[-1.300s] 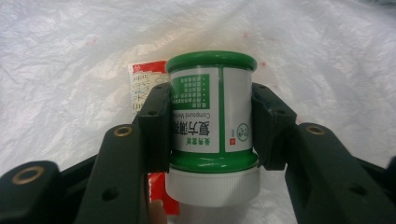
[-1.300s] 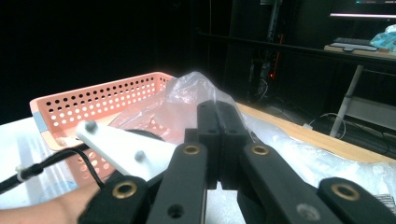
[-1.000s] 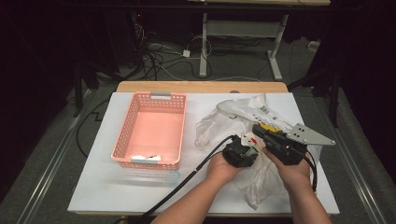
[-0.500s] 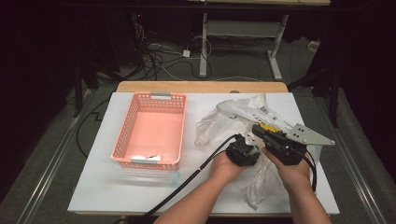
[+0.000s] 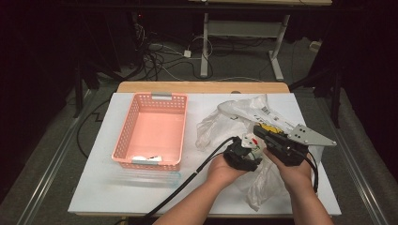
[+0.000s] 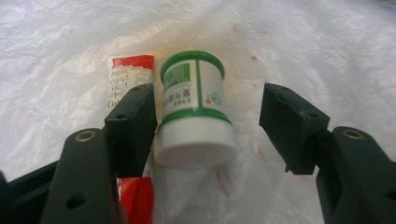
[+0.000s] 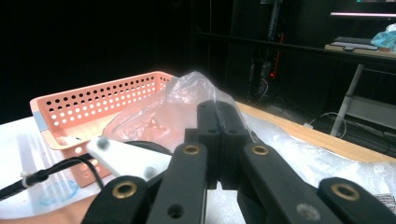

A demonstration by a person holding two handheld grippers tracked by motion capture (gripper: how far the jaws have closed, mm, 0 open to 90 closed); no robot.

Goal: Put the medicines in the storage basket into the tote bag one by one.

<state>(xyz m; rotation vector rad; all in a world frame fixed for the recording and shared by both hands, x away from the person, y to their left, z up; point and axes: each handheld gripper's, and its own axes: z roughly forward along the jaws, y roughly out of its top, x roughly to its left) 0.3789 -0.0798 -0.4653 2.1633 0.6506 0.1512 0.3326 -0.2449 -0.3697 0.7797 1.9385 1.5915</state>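
A crumpled clear plastic bag (image 5: 220,126) lies on the white table, right of centre. My right gripper (image 5: 261,132) is shut on a fold of that bag (image 7: 187,98) and holds the film up, pinched at its tips (image 7: 217,114). My left gripper (image 5: 245,151) reaches into the bag beside it. Inside, a white jar with a green label (image 6: 194,112) lies between the jaws of the left gripper (image 6: 212,123), which have just been opening. The left pad (image 6: 133,126) is close against the jar and the right pad stands apart. A red and white tube (image 6: 126,74) lies next to the jar.
A pink perforated basket (image 5: 123,140) stands left of the bag, with a small white item (image 5: 145,158) at its near end. A clear plastic piece (image 5: 145,177) lies in front of it. Black cables trail off the table's near edge (image 5: 117,206).
The left hand has shifted slightly at the bag's opening. The right gripper and the lifted bag have kept still.
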